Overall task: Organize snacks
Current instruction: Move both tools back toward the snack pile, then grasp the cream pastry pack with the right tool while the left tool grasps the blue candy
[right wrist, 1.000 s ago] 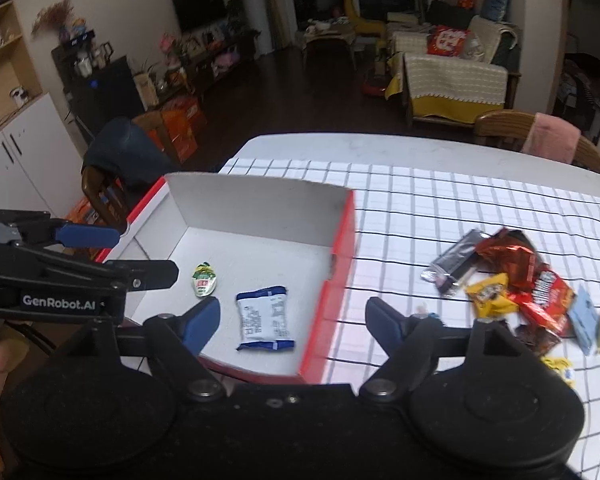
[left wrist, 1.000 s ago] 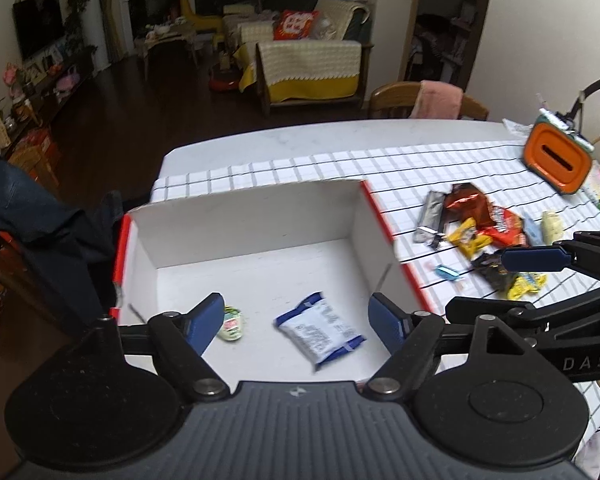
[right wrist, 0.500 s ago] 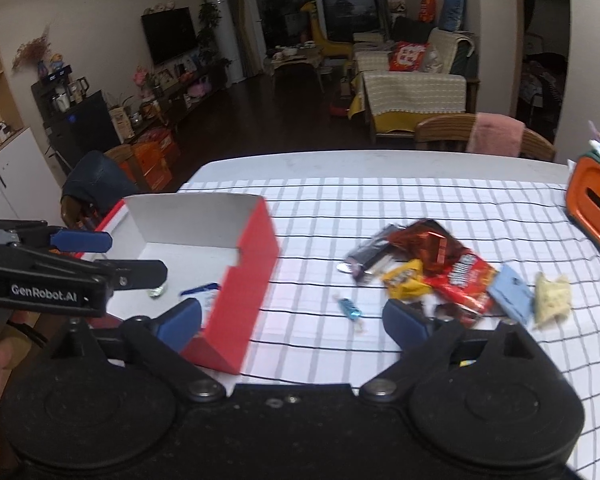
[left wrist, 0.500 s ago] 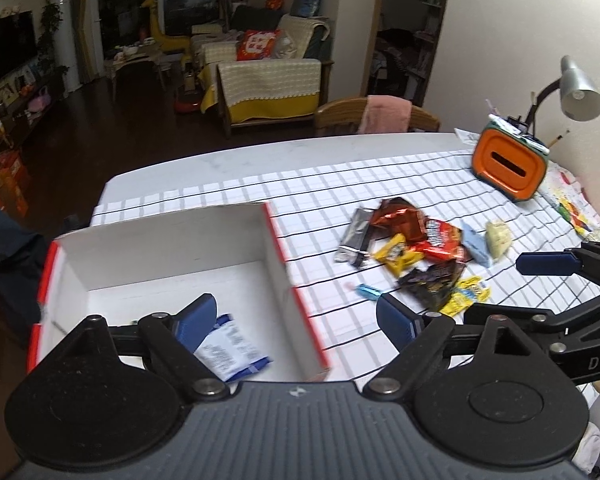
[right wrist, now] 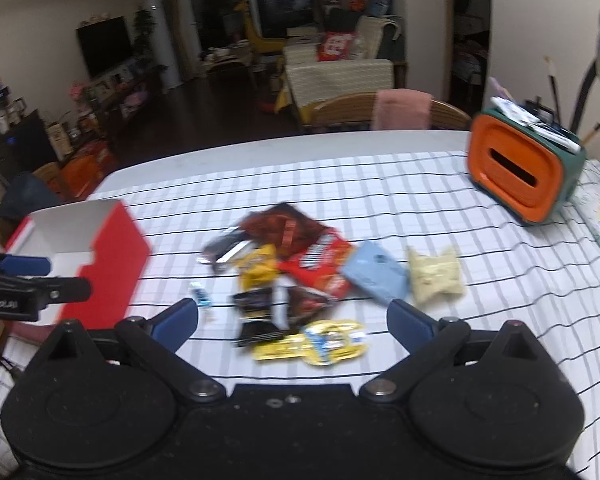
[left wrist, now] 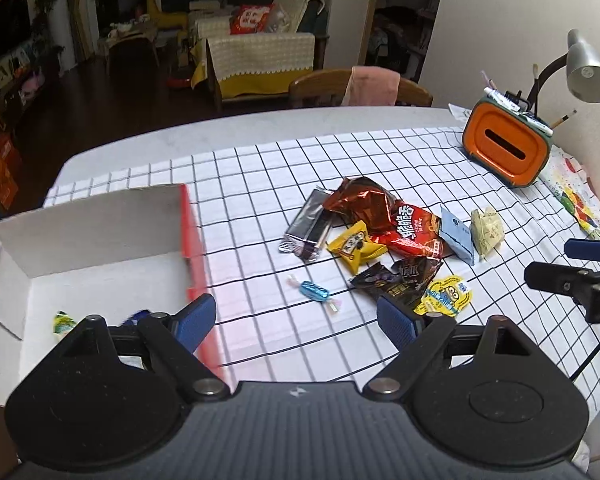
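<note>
"GenRobot.AI" on left hand-held gripper [right wrist: 28, 276]

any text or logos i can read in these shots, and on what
"GenRobot.AI", blurred and cut off at the frame edge, on the left gripper arm in the right wrist view.
Large white Chinese characters on the red snack packet; I cannot transcribe them reliably.
A minion cartoon, no legible words, on the yellow packet.
All other wrapper print is too small or blurred.

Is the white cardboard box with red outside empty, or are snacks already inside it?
Not empty. The white cardboard box with red outside holds a small green-and-yellow candy on its floor; a blue-edged packet is mostly hidden.
</note>
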Available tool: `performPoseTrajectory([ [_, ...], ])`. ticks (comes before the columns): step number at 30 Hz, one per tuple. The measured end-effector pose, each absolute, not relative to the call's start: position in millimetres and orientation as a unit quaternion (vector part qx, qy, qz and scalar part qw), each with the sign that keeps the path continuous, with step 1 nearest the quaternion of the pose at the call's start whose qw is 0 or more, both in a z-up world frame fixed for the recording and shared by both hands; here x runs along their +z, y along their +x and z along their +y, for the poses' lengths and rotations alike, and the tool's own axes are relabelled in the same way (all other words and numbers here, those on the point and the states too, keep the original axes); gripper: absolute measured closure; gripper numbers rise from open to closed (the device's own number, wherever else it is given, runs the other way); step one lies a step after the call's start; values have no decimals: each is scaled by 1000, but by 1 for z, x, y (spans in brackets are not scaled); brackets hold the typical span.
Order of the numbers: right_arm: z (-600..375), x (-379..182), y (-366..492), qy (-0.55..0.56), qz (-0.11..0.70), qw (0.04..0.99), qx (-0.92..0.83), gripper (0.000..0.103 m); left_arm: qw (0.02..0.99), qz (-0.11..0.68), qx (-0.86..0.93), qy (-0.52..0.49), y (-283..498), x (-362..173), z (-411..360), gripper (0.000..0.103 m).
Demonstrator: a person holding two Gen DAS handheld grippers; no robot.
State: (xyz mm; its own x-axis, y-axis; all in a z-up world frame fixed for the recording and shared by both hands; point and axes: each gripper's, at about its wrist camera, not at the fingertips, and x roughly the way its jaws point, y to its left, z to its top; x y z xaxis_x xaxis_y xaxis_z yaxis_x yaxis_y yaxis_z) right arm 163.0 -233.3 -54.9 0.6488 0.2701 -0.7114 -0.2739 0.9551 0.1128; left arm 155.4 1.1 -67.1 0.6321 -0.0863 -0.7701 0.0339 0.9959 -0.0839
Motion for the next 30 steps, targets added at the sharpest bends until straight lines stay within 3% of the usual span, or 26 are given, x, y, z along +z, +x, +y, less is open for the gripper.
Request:
performPoseTrajectory([
  [10,-299,-96,219,-1,414,905,99,3,886,460,4,-55,196,-95,-29,15],
  [21,-345,-123,278,85,448,889,46,7,860,495,53,-110,245,-124,-38,15],
  [28,-354,-145,308,126,472,872,7,18,841,518,75,-134,268,-147,-34,16],
  [30,-352,-148,313,122,475,872,15,22,831,529,83,-148,274,-155,-30,23],
])
